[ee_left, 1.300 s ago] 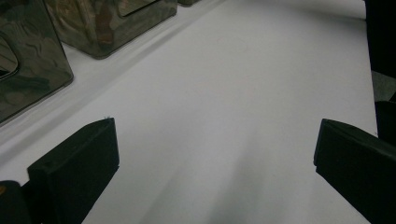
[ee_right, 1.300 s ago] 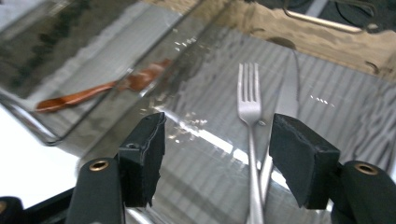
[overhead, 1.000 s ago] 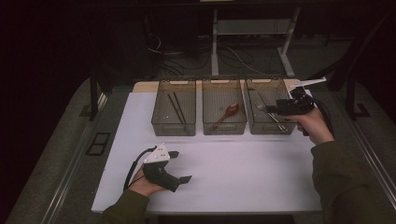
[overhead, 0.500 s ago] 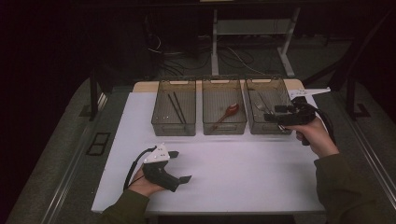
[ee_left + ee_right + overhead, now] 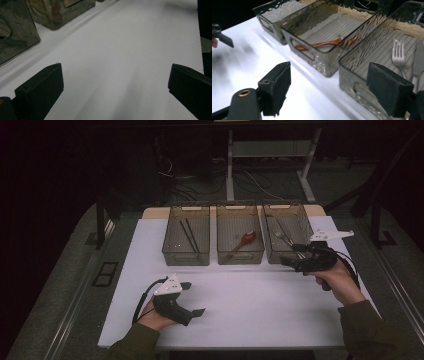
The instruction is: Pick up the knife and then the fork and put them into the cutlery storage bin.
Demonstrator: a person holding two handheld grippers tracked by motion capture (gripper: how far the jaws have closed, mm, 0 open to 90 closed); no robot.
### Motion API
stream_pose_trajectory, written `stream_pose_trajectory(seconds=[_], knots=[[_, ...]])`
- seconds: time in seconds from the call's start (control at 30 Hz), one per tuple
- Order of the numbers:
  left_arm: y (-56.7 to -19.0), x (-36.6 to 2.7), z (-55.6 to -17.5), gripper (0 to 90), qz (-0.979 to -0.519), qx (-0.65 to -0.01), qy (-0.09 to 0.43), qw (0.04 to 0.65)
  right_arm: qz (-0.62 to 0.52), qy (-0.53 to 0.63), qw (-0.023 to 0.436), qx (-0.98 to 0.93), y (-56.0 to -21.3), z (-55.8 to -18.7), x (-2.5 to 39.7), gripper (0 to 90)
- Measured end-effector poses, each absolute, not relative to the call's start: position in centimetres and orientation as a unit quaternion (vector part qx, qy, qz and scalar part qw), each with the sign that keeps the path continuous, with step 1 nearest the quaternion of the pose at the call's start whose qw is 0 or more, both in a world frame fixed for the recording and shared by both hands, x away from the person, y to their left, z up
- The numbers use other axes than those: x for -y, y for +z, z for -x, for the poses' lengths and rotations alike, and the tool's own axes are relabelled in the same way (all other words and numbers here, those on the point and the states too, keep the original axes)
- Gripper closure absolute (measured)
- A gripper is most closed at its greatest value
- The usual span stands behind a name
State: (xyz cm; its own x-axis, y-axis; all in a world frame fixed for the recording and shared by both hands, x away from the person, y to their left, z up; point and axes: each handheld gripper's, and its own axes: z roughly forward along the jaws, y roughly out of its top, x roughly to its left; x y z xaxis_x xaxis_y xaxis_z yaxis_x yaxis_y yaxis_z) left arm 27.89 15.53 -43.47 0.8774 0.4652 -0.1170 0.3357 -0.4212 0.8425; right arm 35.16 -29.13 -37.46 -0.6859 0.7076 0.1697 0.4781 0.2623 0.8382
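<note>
The right claw (image 5: 292, 255) hovers at the near right corner of the right bin (image 5: 287, 232), its jaws spread wide and holding nothing; in the right gripper view the two black jaws straddle that bin's near wall (image 5: 359, 75). Inside the bin lies a white fork (image 5: 399, 56) with what looks like a second pale utensil just beside it, too cropped to name. The fork's long axis runs front to back along the bin, tines toward the far end as seen from this claw, handle coming toward the near wall. So the fork lies ahead of the right claw and slightly to its right, below the bin's rim; any reach for it would likely have to go over the near wall and down, with the jaws turned across the handle. The left claw (image 5: 192, 300) rests low on the white counter (image 5: 260, 310), well apart from all three bins, jaws also spread and empty, so the right hand is clearly the nearer one. The middle bin (image 5: 240, 237) holds a reddish-brown spoon (image 5: 324, 43) lying aslant, and the left bin (image 5: 186, 237) holds dark chopsticks (image 5: 189, 235).
</note>
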Motion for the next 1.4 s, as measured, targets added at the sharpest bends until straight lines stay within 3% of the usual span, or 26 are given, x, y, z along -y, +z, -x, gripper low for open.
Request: stream_pose_trajectory(seconds=[1.4], knots=[[-43.4,-15.3,-27.7,0.0,-0.839,-0.237,0.064,0.485,-0.373,0.473,0.144,-0.785,-42.6,-27.6,30.7,19.0]])
